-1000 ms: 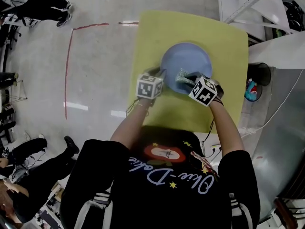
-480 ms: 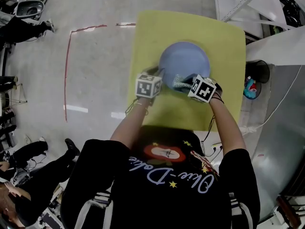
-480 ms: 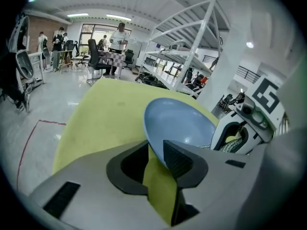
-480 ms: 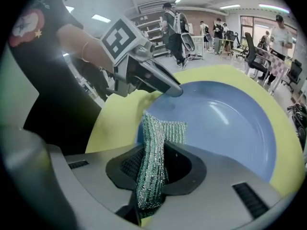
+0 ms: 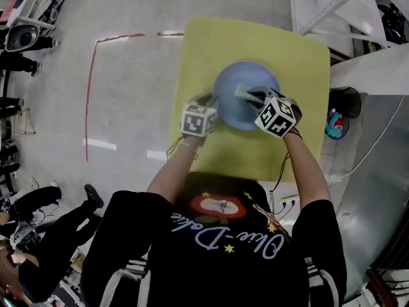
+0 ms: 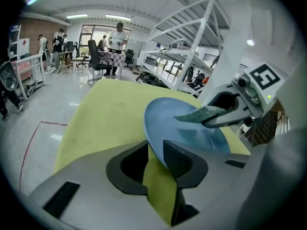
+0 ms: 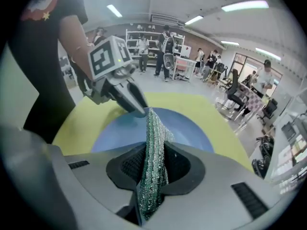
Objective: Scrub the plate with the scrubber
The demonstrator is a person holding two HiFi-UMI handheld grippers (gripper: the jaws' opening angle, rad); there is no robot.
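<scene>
A blue plate (image 5: pixel 246 94) lies on the yellow table (image 5: pixel 211 43). My left gripper (image 5: pixel 214 105) is at the plate's left rim; its jaws have just been closing slightly, and the rim sits pinched between them. In the left gripper view the plate (image 6: pixel 192 133) runs out from between the left gripper (image 6: pixel 156 150) jaws. My right gripper (image 5: pixel 254 96) is shut on a green mesh scrubber (image 5: pixel 243 93) over the plate's middle. In the right gripper view the scrubber (image 7: pixel 153 147) stands upright between the pads, above the plate (image 7: pixel 192 126), with the left gripper (image 7: pixel 137 110) at the far rim.
A black bin (image 5: pixel 348 98) and a colourful object (image 5: pixel 335 120) stand right of the table. A grey-white surface (image 5: pixel 377 69) and metal racking (image 5: pixel 332 5) lie to the right and back. Red tape (image 5: pixel 89 88) marks the floor on the left, where people stand.
My right gripper has carried the scrubber from the plate's near edge up toward its middle. The left gripper has stayed at the rim.
</scene>
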